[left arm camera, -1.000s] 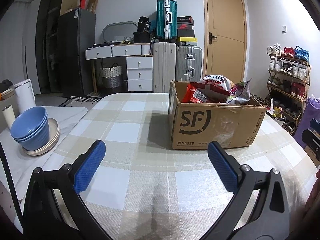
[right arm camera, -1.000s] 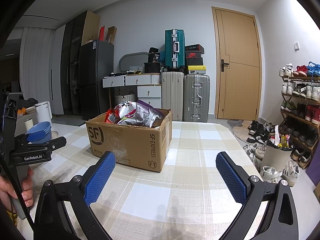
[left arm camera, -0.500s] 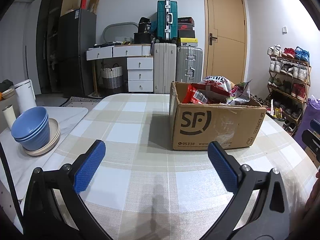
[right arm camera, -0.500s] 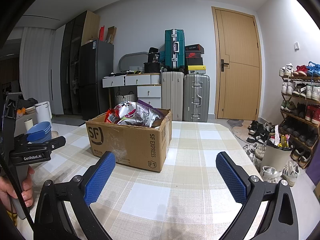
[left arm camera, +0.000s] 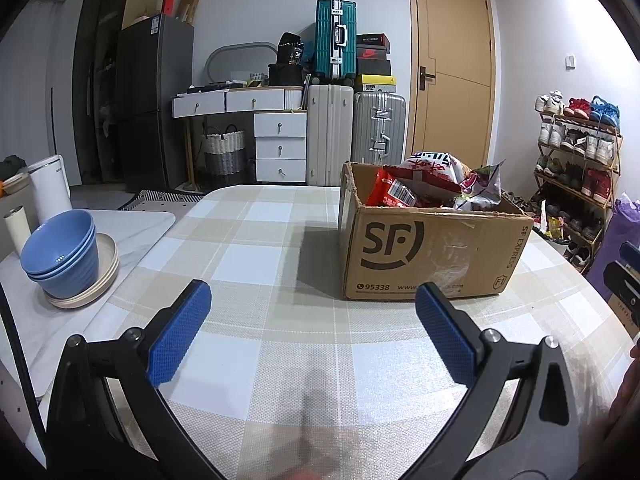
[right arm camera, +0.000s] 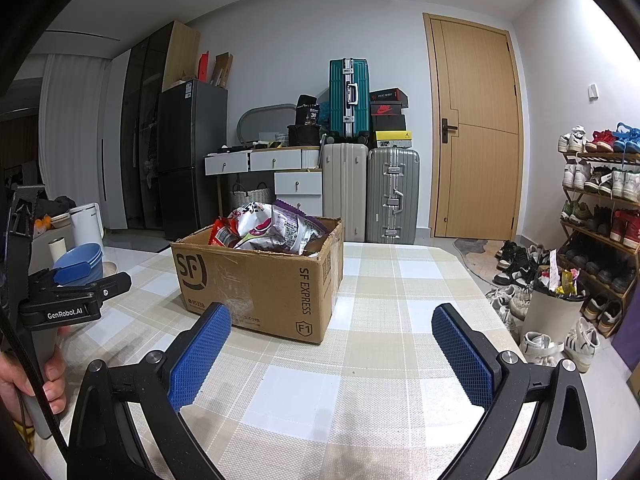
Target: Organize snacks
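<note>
My left gripper and right gripper hover above the desk, jaws spread, holding nothing. Box of snack bags sits at one o'clock from my left.

left gripper: jaws spread wide, nothing between the 2 blue pads, held level and pointing forward | right gripper: jaws spread wide, empty, level, pointing forward | left hand: fingers wrapped round the left gripper's handle, seen at the right view's left edge
</note>
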Demonstrator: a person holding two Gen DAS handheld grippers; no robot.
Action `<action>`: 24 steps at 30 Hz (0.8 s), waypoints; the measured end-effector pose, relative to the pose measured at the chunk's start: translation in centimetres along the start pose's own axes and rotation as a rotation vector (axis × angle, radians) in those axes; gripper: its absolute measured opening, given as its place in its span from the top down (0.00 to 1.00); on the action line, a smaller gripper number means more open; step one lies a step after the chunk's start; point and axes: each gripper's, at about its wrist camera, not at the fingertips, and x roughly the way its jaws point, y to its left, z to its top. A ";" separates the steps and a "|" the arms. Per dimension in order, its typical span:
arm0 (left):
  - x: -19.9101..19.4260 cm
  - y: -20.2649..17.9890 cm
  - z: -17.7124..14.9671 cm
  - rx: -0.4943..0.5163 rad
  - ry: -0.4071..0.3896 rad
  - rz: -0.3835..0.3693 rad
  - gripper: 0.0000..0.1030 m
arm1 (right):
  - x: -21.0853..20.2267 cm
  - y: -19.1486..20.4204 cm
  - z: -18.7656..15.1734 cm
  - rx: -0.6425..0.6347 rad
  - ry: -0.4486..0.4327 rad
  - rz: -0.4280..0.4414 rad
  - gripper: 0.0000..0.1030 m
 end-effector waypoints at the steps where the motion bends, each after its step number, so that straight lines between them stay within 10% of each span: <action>1: 0.1 0.0 0.0 -0.003 0.001 0.003 0.01 | 0.0 0.0 0.0 0.000 0.001 0.000 0.01; 24: 0.0 0.3 -0.4 -0.042 0.011 0.004 0.01 | 0.0 0.0 0.0 0.000 0.000 0.000 0.01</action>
